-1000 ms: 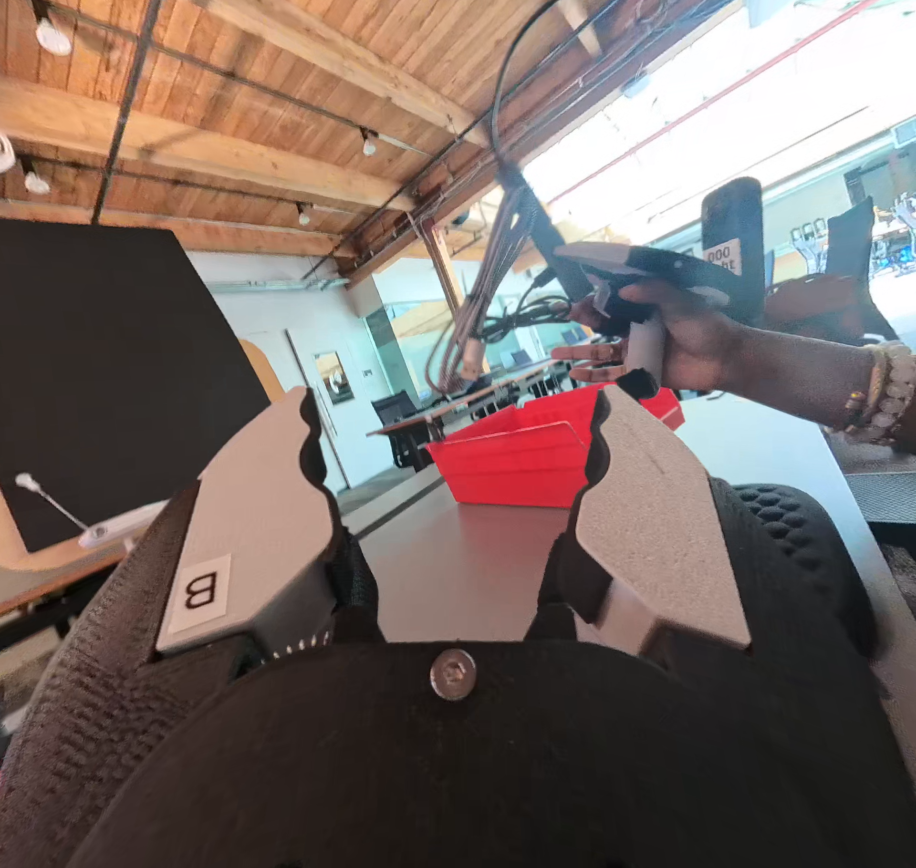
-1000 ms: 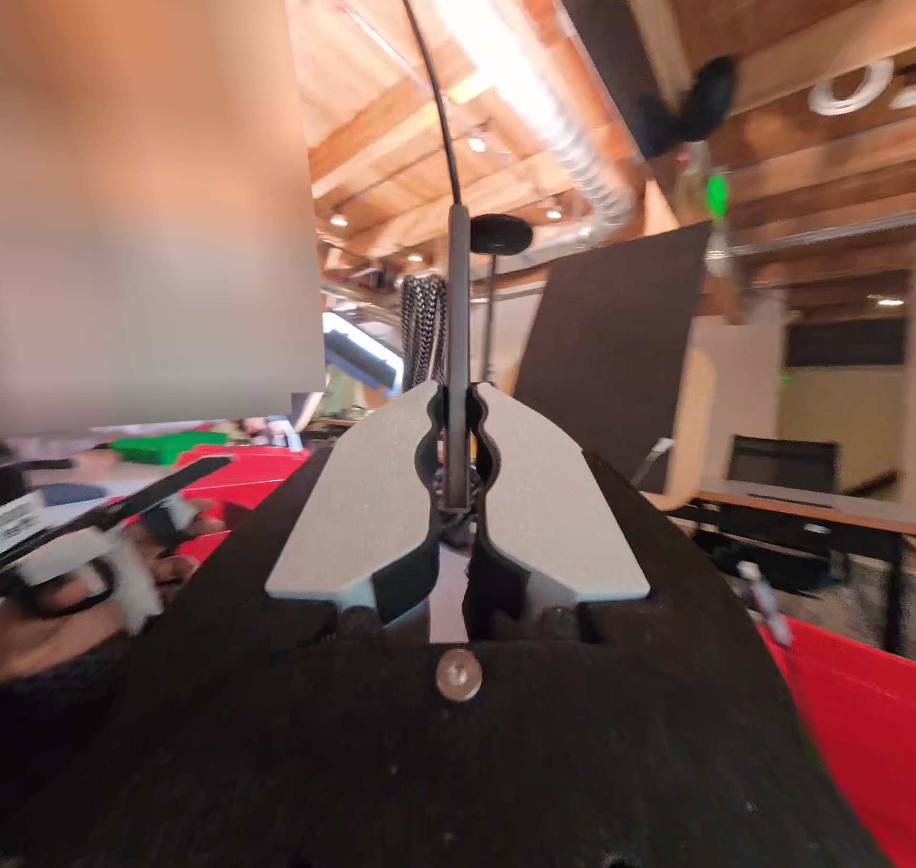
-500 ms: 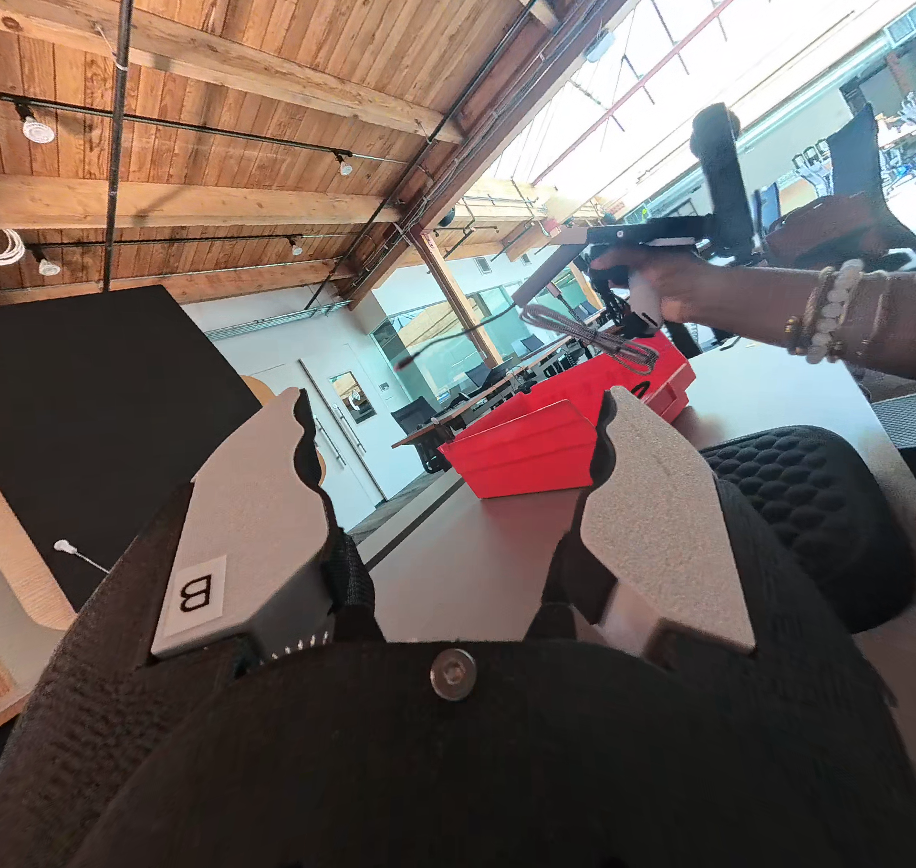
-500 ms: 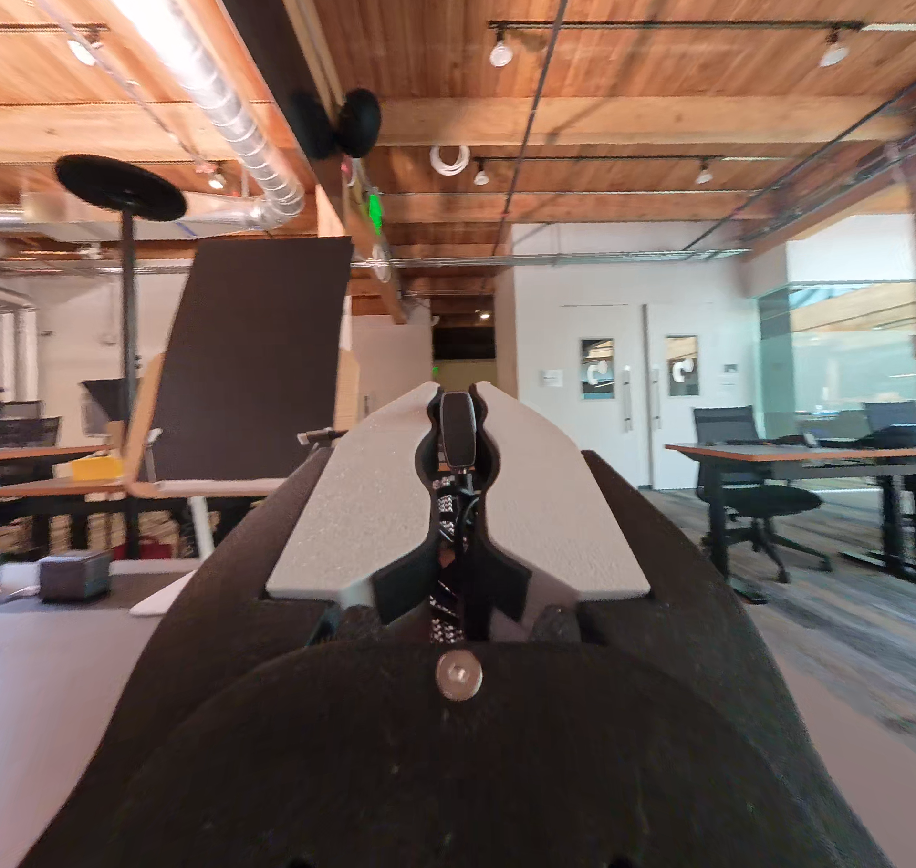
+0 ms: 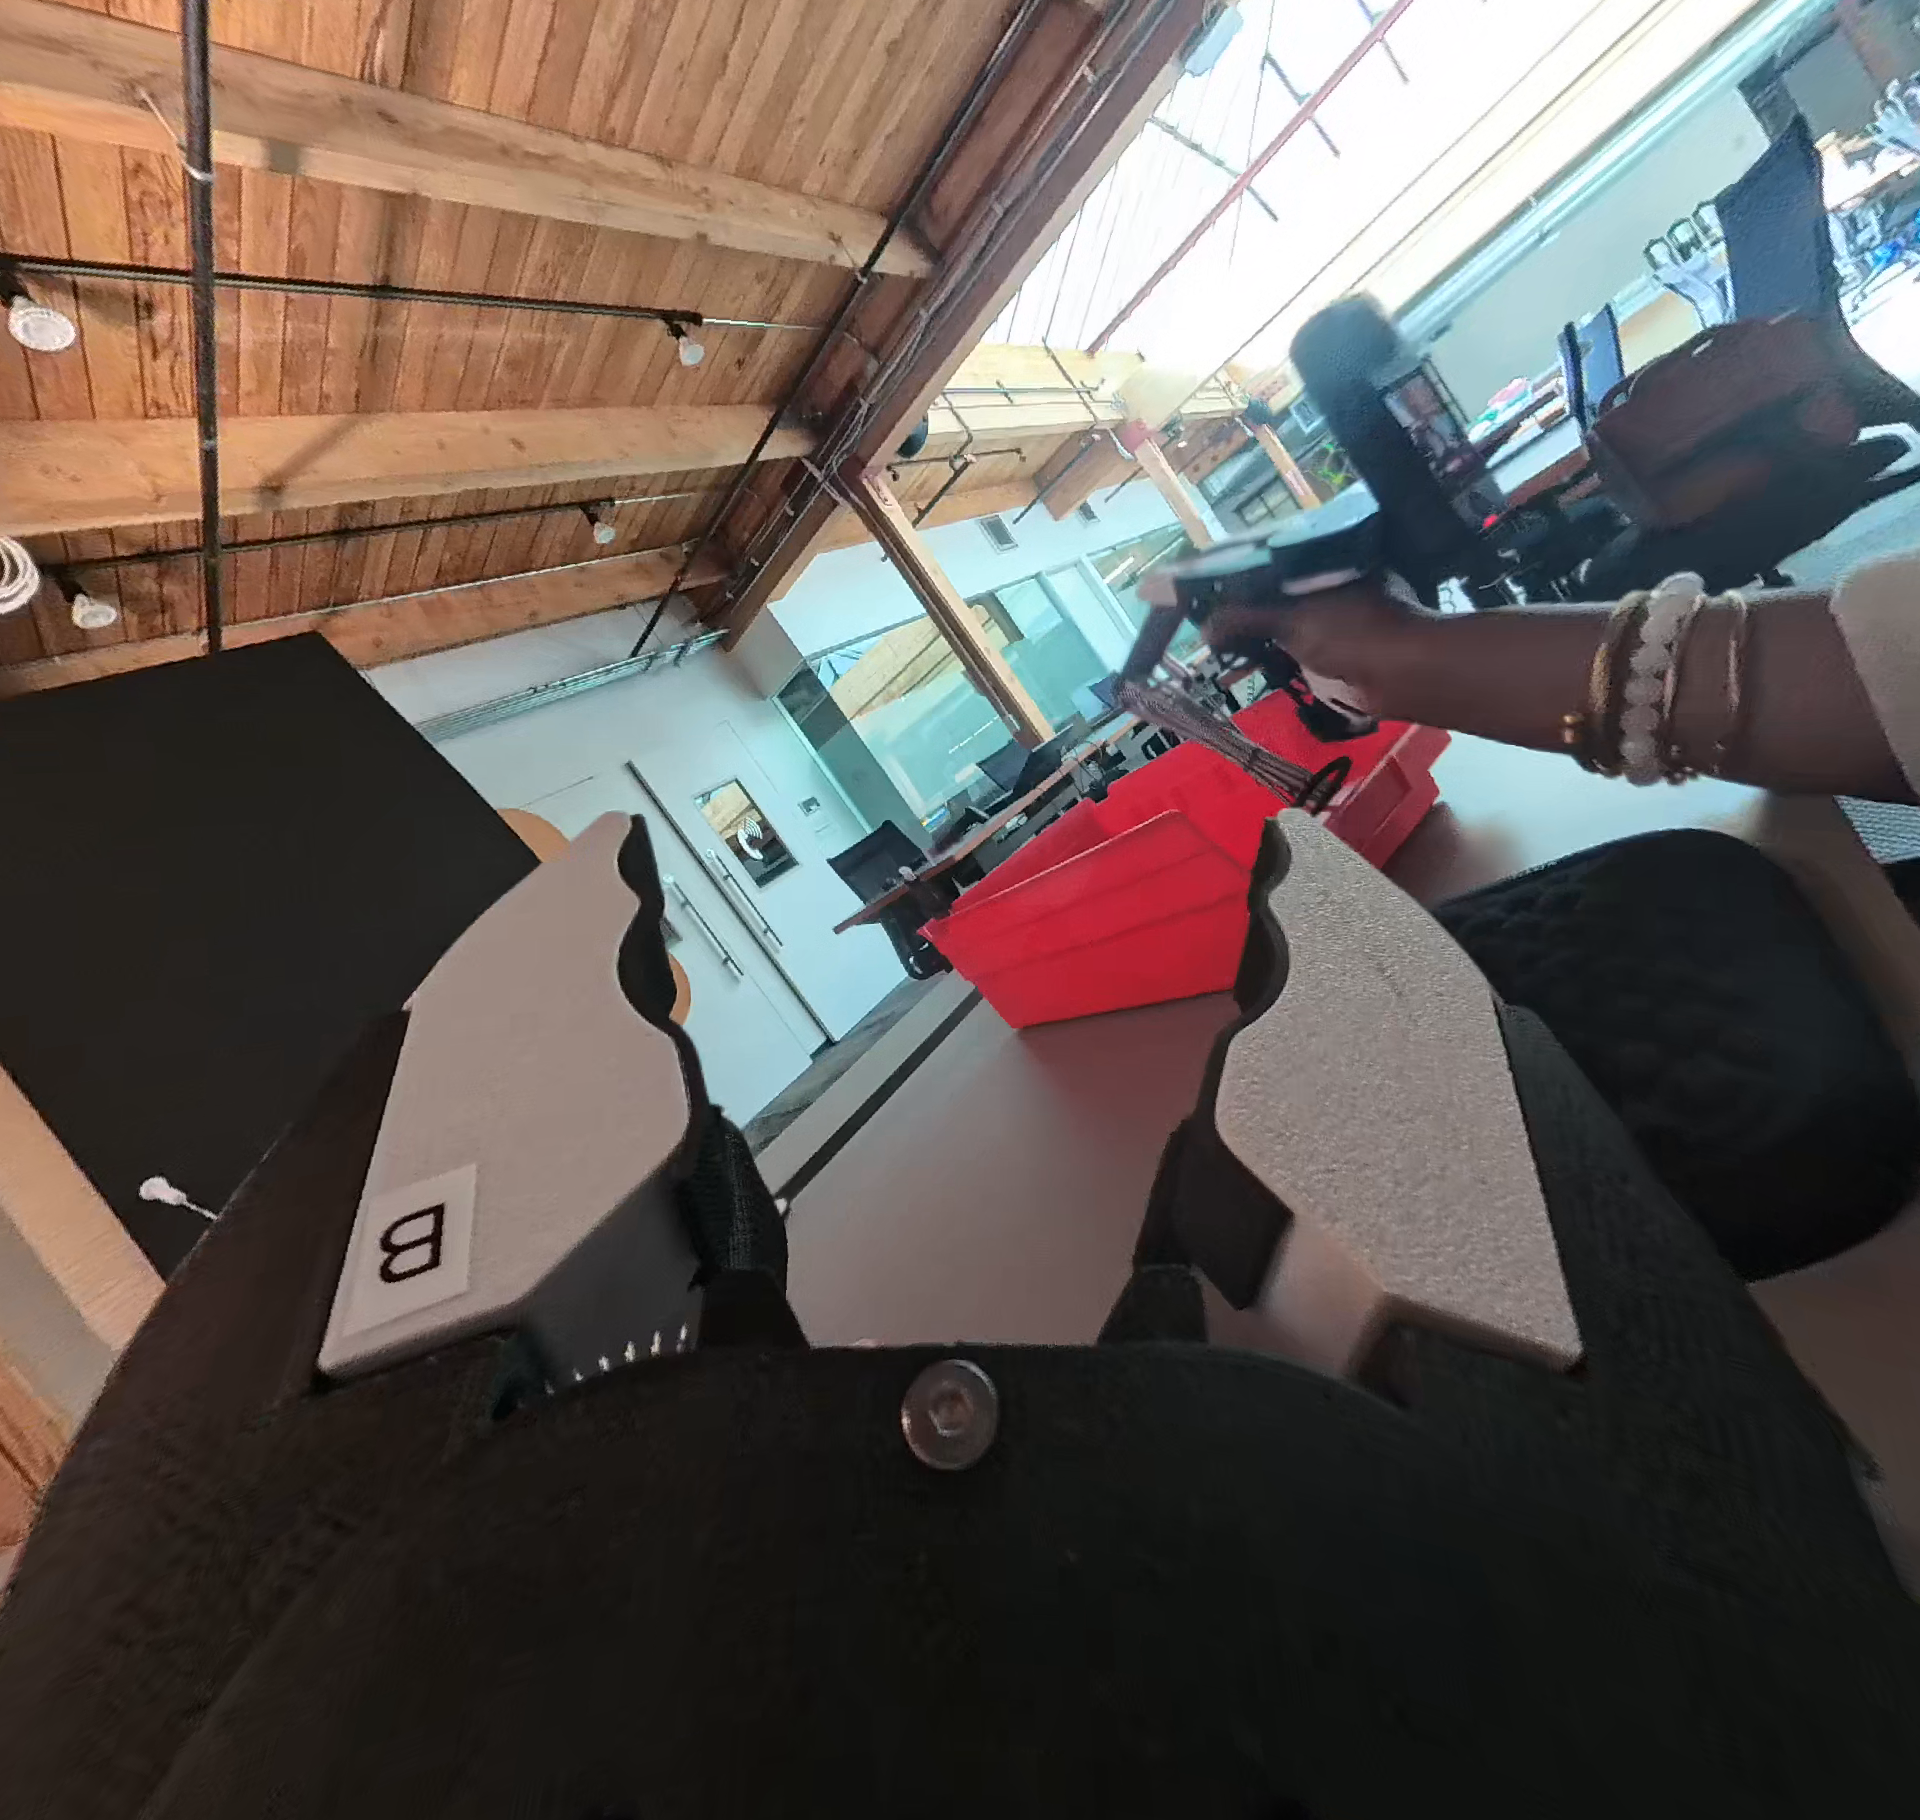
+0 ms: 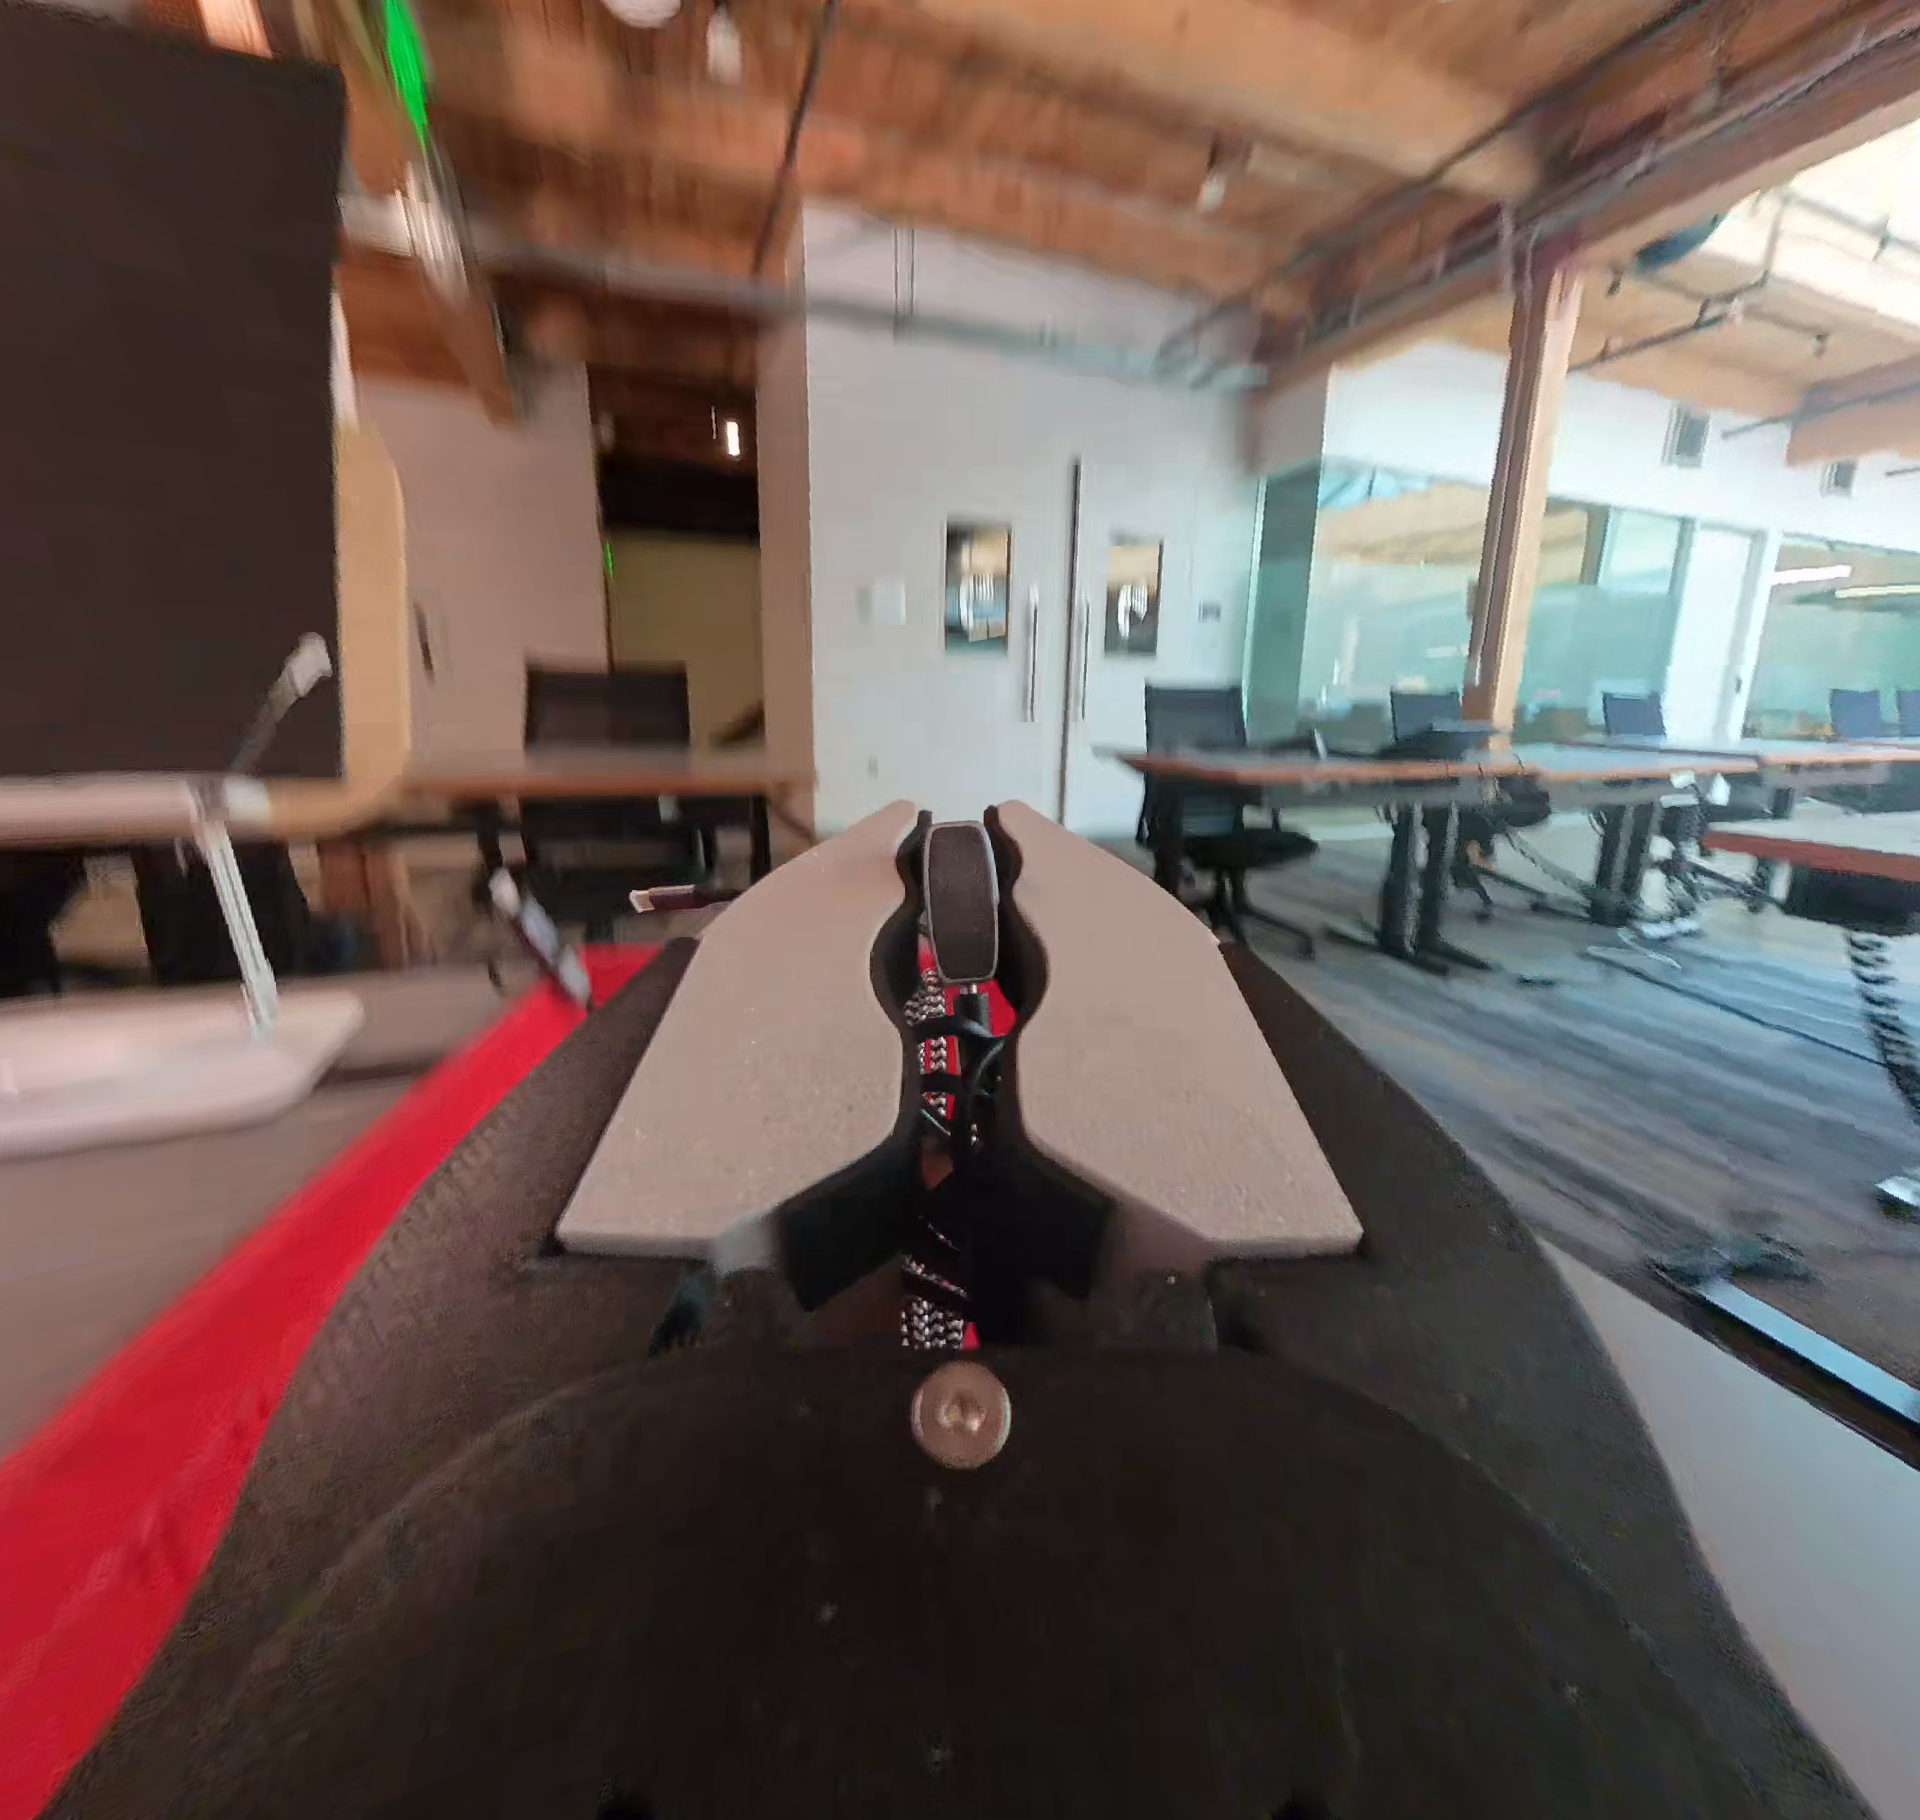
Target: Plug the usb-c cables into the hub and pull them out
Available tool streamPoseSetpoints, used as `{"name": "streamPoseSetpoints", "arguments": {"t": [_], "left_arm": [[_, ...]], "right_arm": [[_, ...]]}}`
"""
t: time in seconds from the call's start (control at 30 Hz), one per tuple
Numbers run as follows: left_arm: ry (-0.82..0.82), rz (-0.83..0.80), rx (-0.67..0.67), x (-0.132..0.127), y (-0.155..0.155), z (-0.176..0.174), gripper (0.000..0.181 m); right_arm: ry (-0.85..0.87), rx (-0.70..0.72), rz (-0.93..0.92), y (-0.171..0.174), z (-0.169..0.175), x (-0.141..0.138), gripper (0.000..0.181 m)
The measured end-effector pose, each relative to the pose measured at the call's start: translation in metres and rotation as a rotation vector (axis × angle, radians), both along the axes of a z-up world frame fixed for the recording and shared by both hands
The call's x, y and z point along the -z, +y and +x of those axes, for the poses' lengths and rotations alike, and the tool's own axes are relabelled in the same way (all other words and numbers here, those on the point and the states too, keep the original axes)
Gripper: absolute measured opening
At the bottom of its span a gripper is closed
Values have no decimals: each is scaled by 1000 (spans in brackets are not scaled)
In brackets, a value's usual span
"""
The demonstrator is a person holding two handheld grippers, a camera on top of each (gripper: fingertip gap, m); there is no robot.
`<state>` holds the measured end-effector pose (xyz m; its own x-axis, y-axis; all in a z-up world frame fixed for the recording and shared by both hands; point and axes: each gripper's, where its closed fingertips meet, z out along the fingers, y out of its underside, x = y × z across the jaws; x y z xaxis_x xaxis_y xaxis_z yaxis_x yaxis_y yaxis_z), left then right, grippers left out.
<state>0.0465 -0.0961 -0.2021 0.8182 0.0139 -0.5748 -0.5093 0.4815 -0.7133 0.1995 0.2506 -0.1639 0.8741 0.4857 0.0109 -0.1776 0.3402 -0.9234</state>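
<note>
My left gripper [image 5: 951, 825] is open and empty, tilted up above the grey table [image 5: 987, 1178]. My right gripper [image 6: 958, 814] is shut on a slim dark grey piece [image 6: 961, 903] seen end-on, which looks like the hub. Braided usb-c cables [image 6: 935, 1043] hang from it between the fingers. In the left wrist view a hand holds the right gripper [image 5: 1153, 627] above the red bins, and the cable bundle [image 5: 1216, 742] dangles over the far bin [image 5: 1382, 783]. Whether the cables are plugged in is hidden.
A nearer red bin [image 5: 1091, 929] stands on the table ahead of my left gripper; a red bin edge [image 6: 208, 1355] runs under my right gripper. A black mesh cushion [image 5: 1662, 1043] lies at the right. A black panel [image 5: 156, 887] and a white stand [image 6: 156, 1043] stand at the left. The tips of one gripper are about 40 cm away from the tips of the other.
My right gripper has swung down and turned, bringing the hub and the hanging cables from high in the air to just over the red bins. My left gripper stayed open and tilted up slightly.
</note>
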Motion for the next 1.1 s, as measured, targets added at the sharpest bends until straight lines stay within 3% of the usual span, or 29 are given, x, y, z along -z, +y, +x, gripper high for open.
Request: {"name": "streamPoseSetpoints", "arguments": {"t": [0.17, 0.23, 0.33, 0.47, 0.57, 0.67, 0.77, 0.87, 1.0, 1.1], "left_arm": [[-72, -18, 17, -1, 0, -7, 104], [-85, -32, 18, 0, 0, -8, 99], [-95, -65, 23, 3, 1, -9, 92], [-112, -83, 12, 4, 2, -11, 93], [-155, -34, -24, -6, -2, -17, 110], [-224, 6, -82, -24, -12, -28, 127], [-301, 23, -178, -44, -27, -48, 127], [-398, -120, -353, -34, -32, -85, 113], [-502, -368, -463, 11, -32, -121, 97], [-590, -411, -457, 27, -35, -131, 84]], "right_arm": [[-344, -69, -199, 8, -39, 45, 8], [-420, -85, -223, 5, -45, 55, 18], [-346, -45, -50, -11, -39, 29, 37], [-146, -91, 148, -46, -26, -20, 82], [-80, -164, 162, -71, -20, -38, 105], [-79, -260, 99, -94, -23, -38, 111], [-96, -446, -89, -116, -41, -18, 94], [-185, -587, -290, -129, -66, 12, 80], [-469, -547, -506, -127, -92, 78, 80], [-706, -345, -519, -111, -95, 119, 74]]}}
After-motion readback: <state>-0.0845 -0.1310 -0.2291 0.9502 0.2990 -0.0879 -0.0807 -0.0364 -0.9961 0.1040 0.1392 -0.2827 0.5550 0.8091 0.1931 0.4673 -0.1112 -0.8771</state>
